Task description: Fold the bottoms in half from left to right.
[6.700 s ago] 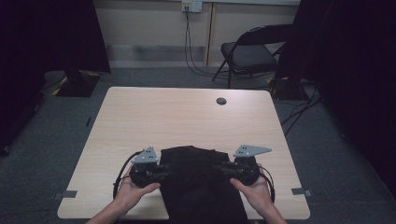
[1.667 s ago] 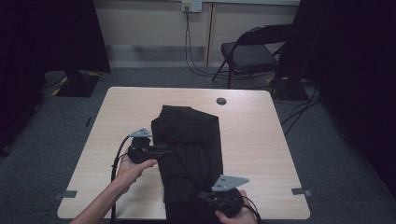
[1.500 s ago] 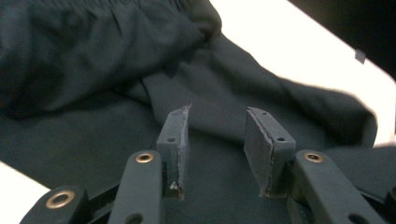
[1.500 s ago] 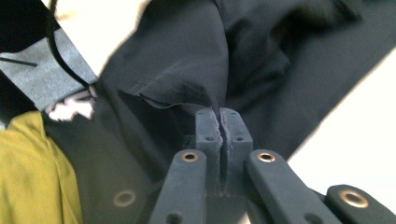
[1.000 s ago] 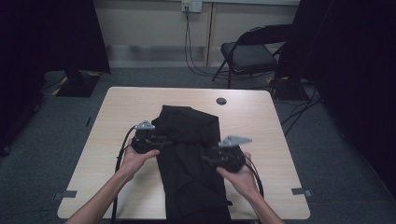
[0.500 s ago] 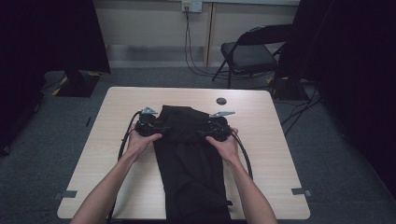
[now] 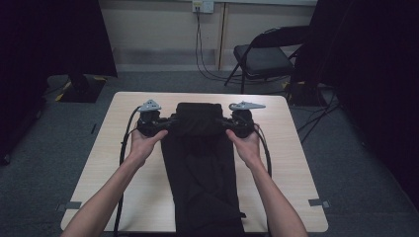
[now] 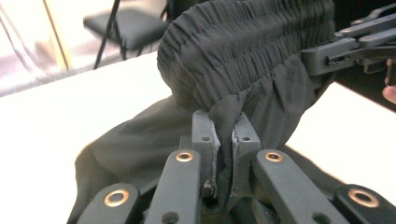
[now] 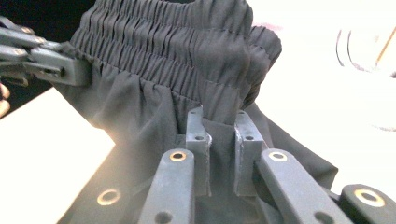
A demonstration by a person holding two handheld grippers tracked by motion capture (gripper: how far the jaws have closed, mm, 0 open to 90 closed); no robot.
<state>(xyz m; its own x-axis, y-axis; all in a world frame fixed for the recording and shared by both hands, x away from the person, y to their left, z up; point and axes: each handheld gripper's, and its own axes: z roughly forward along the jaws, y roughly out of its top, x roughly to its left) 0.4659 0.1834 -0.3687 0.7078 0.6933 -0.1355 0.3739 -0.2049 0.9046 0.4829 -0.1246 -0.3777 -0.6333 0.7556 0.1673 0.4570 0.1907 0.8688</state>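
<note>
Right gripper point(image 9: 220, 135), bottom centre, jaws just closed, pinching a fold of the black trousers point(image 9: 154, 93) below the gathered elastic waistband point(image 9: 187, 42). Left gripper point(image 9: 70, 70), upper left, grips the waistband's far end above the pale table point(image 9: 336, 112).

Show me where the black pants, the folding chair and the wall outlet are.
black pants point(image 7: 200, 163), high view, on the leg fabric lying on the table.
folding chair point(image 7: 262, 57), high view, on its seat.
wall outlet point(image 7: 202, 6), high view, on its faceplate.

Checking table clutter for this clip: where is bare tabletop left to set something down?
Bare table lies left of the black trousers and right of them, out to both edges. The far middle is crowded: left gripper and right gripper clamp the waistband there.
</note>
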